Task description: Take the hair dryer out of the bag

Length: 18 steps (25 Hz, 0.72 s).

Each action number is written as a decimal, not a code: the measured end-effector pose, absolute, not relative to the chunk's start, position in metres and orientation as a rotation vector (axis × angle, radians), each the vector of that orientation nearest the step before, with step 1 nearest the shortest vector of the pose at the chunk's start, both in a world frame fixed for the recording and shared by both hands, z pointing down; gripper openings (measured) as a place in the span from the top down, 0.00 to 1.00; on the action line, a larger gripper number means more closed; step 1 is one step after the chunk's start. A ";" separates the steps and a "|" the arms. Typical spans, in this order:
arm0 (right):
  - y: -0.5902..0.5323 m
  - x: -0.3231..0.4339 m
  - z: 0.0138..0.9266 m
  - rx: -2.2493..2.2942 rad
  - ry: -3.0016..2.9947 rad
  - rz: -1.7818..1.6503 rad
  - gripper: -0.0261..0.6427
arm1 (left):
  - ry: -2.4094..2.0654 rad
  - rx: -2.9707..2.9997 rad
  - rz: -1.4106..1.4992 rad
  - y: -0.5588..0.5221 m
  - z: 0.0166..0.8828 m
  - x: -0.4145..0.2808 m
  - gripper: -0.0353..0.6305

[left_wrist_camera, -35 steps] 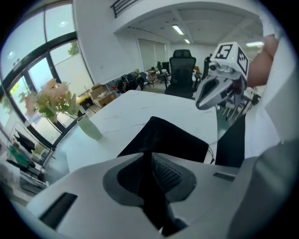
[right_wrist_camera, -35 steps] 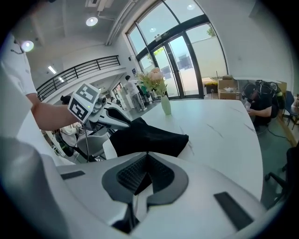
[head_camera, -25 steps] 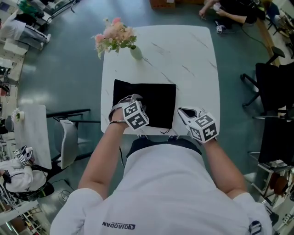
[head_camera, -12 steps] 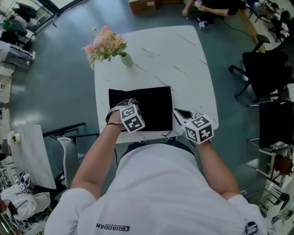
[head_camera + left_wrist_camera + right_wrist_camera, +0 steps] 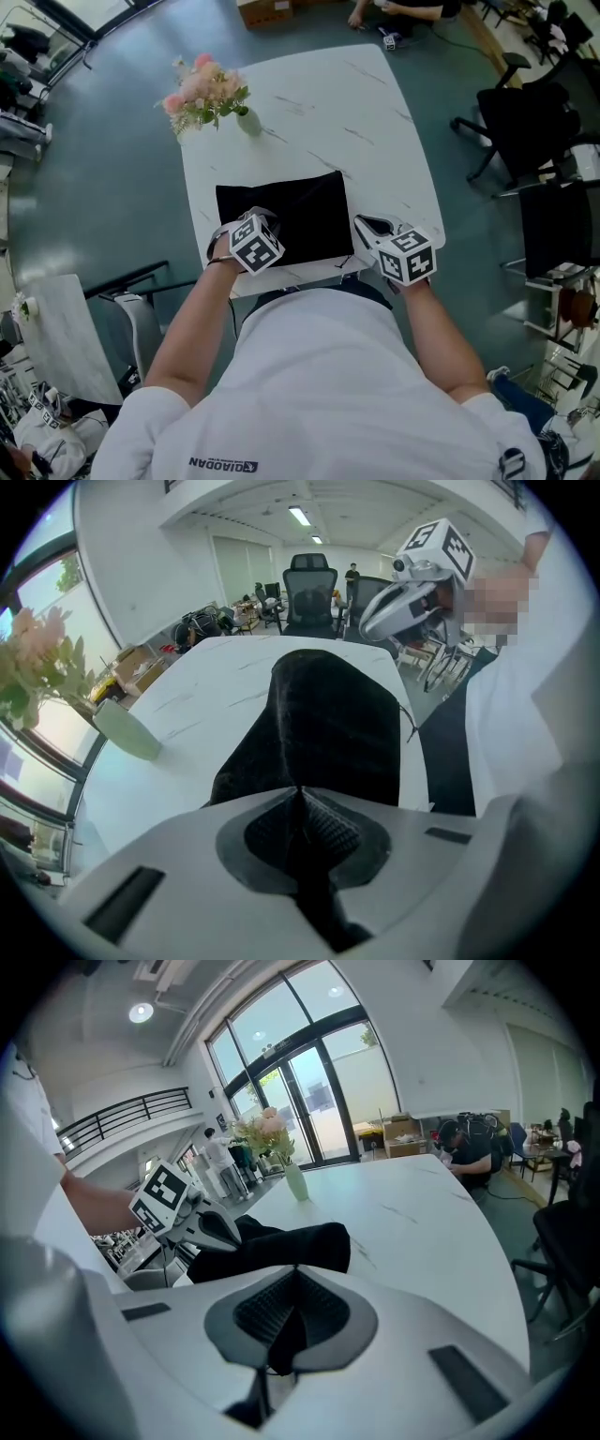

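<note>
Gripping the soft black cloth bag (image 5: 292, 208) on the white veined table's (image 5: 375, 122) near half: the left gripper (image 5: 300, 794), ribbed jaws just closing, is nipping its near-left edge; the right gripper (image 5: 295, 1277) is clamping its near-right corner; the hair dryer is hidden.

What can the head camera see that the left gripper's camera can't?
Only the head view shows the marker cube on the left gripper and the person's left forearm. Only the left gripper view shows its jaws, which have just been closing, pinching the black bag's cloth, and the ceiling lights. Both show the black bag, the white table, the flowers and the right gripper.
</note>
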State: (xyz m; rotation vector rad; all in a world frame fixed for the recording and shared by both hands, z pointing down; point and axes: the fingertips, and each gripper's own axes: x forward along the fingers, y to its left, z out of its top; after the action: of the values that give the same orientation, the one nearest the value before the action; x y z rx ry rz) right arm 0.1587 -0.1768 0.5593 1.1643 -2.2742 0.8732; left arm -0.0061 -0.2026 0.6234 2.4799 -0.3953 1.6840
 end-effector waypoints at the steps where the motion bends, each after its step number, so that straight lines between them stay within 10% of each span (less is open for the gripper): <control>1: -0.179 0.159 0.559 1.171 -2.273 0.875 0.93 | -0.410 2.472 1.676 -0.203 0.624 -0.012 0.91; 18: -0.211 0.097 0.597 0.821 -2.208 0.508 0.93 | -0.480 2.430 1.632 -0.187 0.619 -0.073 0.91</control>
State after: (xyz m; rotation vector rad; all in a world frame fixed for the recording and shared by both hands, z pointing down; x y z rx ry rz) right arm 0.0966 -0.2111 0.5968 0.8211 -2.2076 0.5084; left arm -0.0730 -0.1874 0.6185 2.4298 -0.4796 1.6321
